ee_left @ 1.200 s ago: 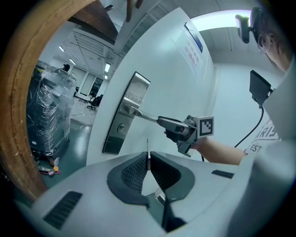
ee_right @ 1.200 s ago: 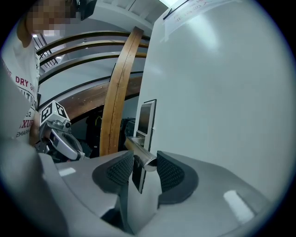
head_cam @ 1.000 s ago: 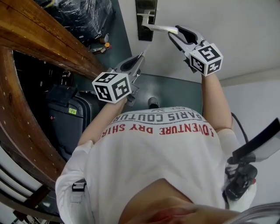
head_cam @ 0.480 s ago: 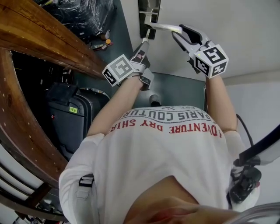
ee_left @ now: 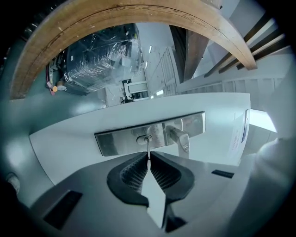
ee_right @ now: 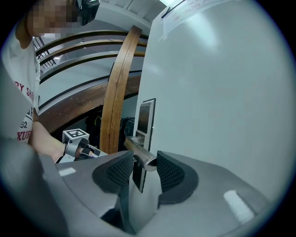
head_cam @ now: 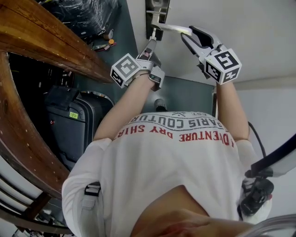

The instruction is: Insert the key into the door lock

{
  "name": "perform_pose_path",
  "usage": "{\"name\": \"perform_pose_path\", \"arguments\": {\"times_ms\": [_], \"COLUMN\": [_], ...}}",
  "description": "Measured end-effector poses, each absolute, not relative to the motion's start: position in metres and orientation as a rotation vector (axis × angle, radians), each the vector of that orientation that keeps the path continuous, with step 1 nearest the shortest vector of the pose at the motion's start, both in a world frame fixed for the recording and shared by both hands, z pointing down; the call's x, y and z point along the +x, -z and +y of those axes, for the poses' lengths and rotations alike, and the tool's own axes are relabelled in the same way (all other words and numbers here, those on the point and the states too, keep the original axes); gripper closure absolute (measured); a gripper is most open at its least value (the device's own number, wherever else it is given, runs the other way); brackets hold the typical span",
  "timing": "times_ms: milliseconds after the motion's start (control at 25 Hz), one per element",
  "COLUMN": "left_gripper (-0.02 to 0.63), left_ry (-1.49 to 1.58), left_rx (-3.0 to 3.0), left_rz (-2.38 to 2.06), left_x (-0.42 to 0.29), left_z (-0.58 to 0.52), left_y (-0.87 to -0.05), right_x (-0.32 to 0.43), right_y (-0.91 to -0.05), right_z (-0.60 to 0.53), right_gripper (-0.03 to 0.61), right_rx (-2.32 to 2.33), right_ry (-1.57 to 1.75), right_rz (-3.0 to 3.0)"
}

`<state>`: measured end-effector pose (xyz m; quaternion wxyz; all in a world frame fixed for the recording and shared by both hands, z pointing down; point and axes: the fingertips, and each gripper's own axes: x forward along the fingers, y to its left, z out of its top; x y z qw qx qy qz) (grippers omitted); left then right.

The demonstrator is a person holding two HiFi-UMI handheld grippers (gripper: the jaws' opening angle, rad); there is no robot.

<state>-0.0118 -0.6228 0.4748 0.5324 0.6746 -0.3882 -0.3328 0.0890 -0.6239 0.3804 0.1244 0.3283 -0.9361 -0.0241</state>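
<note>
Seen from above, a person in a white printed T-shirt stands at a white door, with a gripper in each hand.

Left of centre, the left tongs are pressed together on a thin metal key. The key points straight ahead. In the left gripper view its tip meets the keyhole in the brushed steel lock plate, and how deep it sits cannot be told. Insertion looks to be at its start.

To do this step well, the blade should stay in line with the slot and square to the plate. A slow, straight push is better than force. If the key binds, a slight wiggle should free it, since a tilted blade could twist out of the tongs.

Just right of the keyhole, the door handle juts out from the same plate. At upper right of the head view, the right tongs are narrowed on the free end of that handle, one pad on each side. That hold should steady the door while the key is pushed in.

As for containers, a dark suitcase stands at the left of the head view under a curved wooden rail. It is shut, so its contents are hidden. At upper left is a bundle wrapped in dark plastic film, and what is inside cannot be made out.
</note>
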Motion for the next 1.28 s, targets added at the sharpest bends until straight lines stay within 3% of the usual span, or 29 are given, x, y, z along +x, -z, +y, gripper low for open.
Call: {"name": "perform_pose_path", "arguments": {"times_ms": [1080,1200,1280], "left_gripper": [0.590,0.490,0.479], "left_ry": [0.918,0.853,0.783], "left_rx": [1.572,1.657,1.724], "left_rz": [-0.911,-0.914,-0.940], "left_x": [-0.008,-0.006,-0.007], "left_z": [-0.654,-0.653,-0.647], "left_y": [-0.464,-0.465,-0.470], "right_x": [0.086,0.086,0.095], "right_y": [-0.375,-0.379,-0.383], "right_z": [-0.621,-0.623,-0.625], "right_gripper": [0.423,0.423,0.422], "right_rx": [1.000,1.065,1.137], "right_ry": [0.115,0.115,0.096], "right_rz": [-2.735,-2.700,-2.670]}}
